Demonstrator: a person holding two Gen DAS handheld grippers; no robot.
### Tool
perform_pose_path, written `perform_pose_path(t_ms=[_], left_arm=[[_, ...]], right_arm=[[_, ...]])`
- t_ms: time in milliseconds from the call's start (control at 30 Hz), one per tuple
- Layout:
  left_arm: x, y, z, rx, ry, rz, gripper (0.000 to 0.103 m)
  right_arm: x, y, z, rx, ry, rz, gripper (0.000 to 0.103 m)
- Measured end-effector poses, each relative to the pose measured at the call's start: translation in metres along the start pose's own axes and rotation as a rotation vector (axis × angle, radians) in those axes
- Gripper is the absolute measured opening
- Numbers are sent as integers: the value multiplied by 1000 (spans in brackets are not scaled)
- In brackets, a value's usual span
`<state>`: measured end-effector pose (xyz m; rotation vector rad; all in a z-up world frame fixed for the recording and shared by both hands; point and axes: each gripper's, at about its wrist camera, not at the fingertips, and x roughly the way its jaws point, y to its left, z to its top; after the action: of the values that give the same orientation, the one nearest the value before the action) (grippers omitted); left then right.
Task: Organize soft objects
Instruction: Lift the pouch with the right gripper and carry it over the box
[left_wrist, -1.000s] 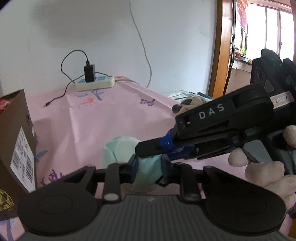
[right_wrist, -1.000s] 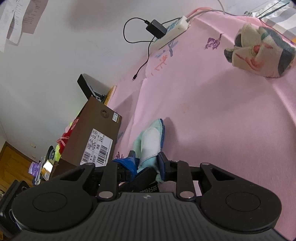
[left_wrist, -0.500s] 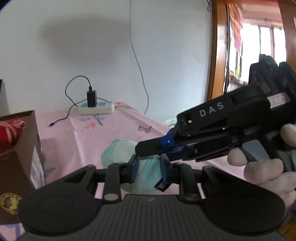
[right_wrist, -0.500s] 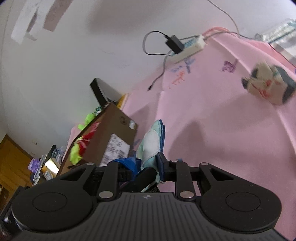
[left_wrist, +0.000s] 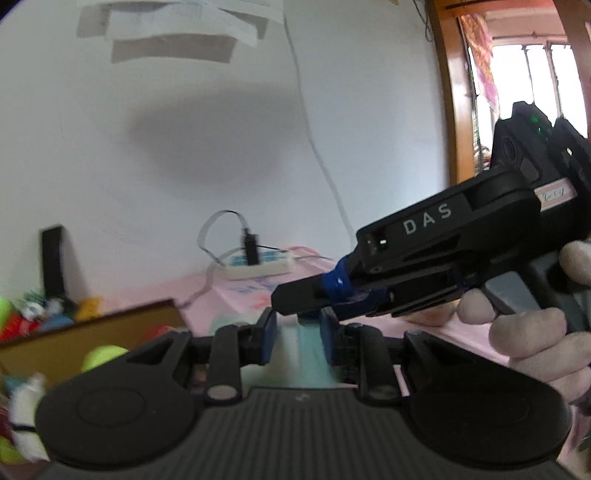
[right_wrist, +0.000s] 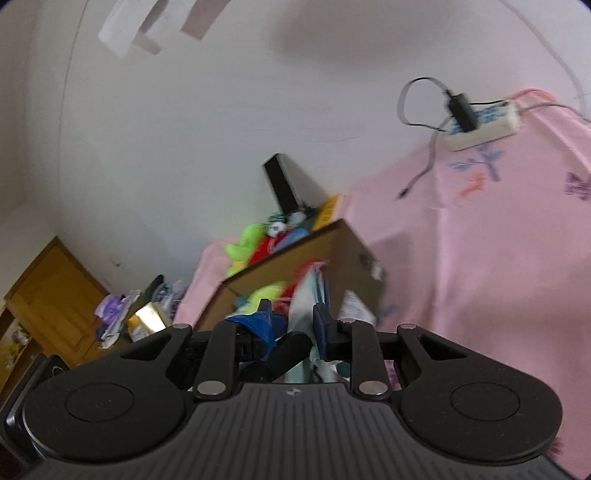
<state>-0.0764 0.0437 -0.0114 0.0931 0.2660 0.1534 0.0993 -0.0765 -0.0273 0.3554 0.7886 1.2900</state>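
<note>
- Left gripper (left_wrist: 295, 328): clamped on a pale teal cloth (left_wrist: 306, 358), blue pads pressing it from both sides, only a narrow gap between the jaws.
- Right gripper (right_wrist: 291, 321): also pinched on the cloth, a white and teal fold standing up between its pads; jaws have just been closing, with the cloth between them.
- In the left view, comes in from the right as a black body marked "DAS", blue tape round its fingers, tips just above the left jaws and meeting the same cloth.
- Held there by a hand (left_wrist: 532, 332) in a light glove, fingers wrapped round the grip and trigger.
- In the right view, shows a black finger with blue tape crossing just left of the cloth, between the right jaws.
- Cloth: pinched by both grippers, clear of the pink sheet (right_wrist: 498, 277); in the right view, seen against the open top of a brown box (right_wrist: 332, 251). Cannot tell whether directly above the box or just short of it.
- Box: standing on the sheet, holding soft toys in green and red; more toys (right_wrist: 251, 236) piled behind it by the wall.
- Power strip (right_wrist: 484, 129): lying at the far edge of the sheet against the white wall, black charger plugged in, cable looping above.
- Both views blurred, small details of the toys unreadable.
</note>
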Motion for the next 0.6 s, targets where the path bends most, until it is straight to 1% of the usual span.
perform_pose_path(t_ms=[33, 100, 200, 267, 333, 367, 433, 500, 533, 600], left_arm=[[-1, 7, 1, 10, 2, 21, 23], [-2, 23, 2, 6, 16, 37, 23], [2, 42, -2, -14, 37, 54, 23], [4, 51, -9, -21, 61, 92, 23], [0, 61, -19, -56, 75, 49, 23], [-4, 61, -22, -54, 77, 42, 23], [-14, 54, -30, -32, 77, 25, 23], [-23, 44, -38, -31, 79, -12, 25], [-26, 38, -42, -28, 83, -30, 28], [-27, 21, -52, -9, 95, -53, 59]], right_arm=[[8, 4, 1, 1, 8, 15, 5], [23, 12, 2, -4, 17, 27, 6], [45, 19, 3, -20, 26, 28, 6], [55, 20, 1, -27, 28, 17, 5], [55, 14, -3, -16, 19, 30, 5], [52, 11, -4, -9, 20, 37, 6], [42, 6, -9, -12, -2, 14, 9], [30, -3, -14, -50, -20, -29, 10], [24, -7, -16, -68, -21, -50, 10], [18, -18, -20, -78, -4, -99, 11]])
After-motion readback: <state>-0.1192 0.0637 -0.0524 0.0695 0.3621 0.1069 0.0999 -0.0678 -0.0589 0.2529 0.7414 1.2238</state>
